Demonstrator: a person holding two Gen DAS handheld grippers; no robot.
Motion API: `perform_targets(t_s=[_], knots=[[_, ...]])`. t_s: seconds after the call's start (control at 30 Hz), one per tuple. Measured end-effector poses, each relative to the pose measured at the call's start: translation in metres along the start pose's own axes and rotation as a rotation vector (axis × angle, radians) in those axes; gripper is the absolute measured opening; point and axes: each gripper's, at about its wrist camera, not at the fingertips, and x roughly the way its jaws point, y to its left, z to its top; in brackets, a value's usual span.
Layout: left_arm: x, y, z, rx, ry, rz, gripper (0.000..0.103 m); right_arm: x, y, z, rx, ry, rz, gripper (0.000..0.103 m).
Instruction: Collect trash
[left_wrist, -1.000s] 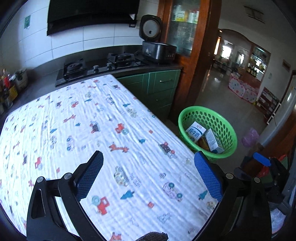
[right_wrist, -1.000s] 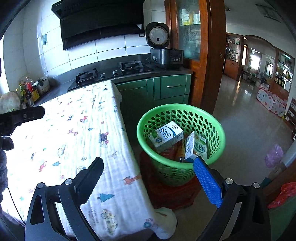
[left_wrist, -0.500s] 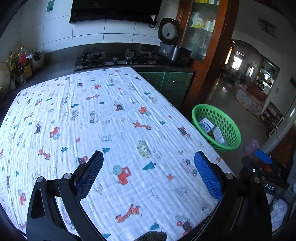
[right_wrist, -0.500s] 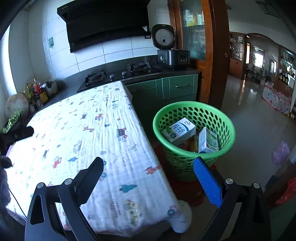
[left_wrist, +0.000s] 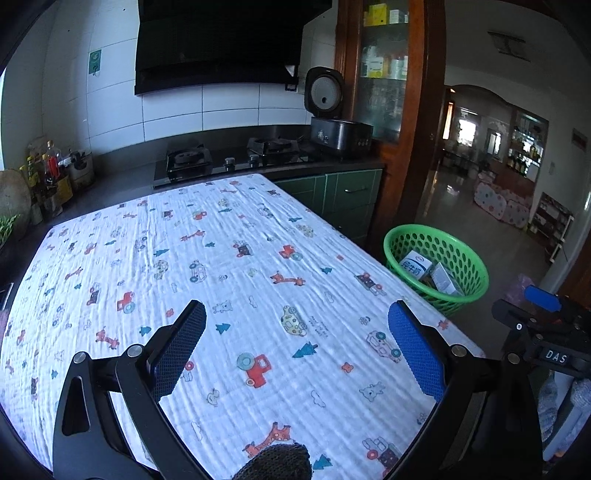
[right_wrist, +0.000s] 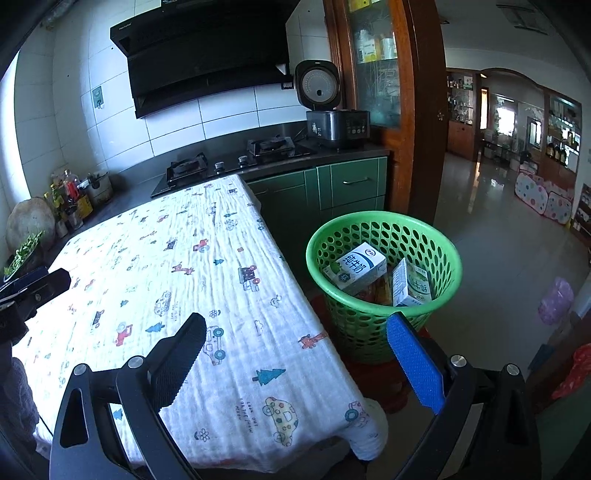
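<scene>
**Trash in the basket: residual risks**

Trash, two milk cartons (right_wrist: 355, 271), lies inside the green basket (right_wrist: 384, 221) right of the cloth-covered table (left_wrist: 221, 277). Left gripper (left_wrist: 295, 347) spread wide, empty, above the table; right gripper (right_wrist: 295, 354) likewise released at the table's edge beside the basket. Risk: a careless swing could tip the basket.

— Counted: one round green perforated plastic basket (right_wrist: 384, 236), two white-and-green milk cartons (right_wrist: 355, 268) inside.

— Also one desk (left_wrist: 110, 236) under cartoon-print cloth, two gas burners (right_wrist: 186, 168), one black rice cooker (right_wrist: 334, 114).
</scene>
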Motion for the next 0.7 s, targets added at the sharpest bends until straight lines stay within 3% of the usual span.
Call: perform_targets(t_s=[0.7], knots=[[-0.0059,-0.0046,-0.0035,0.027,-0.032,0.059,0.098,-0.0069,0.0058,-0.0006,-0.018,-0.028,-0.037,0.096]])
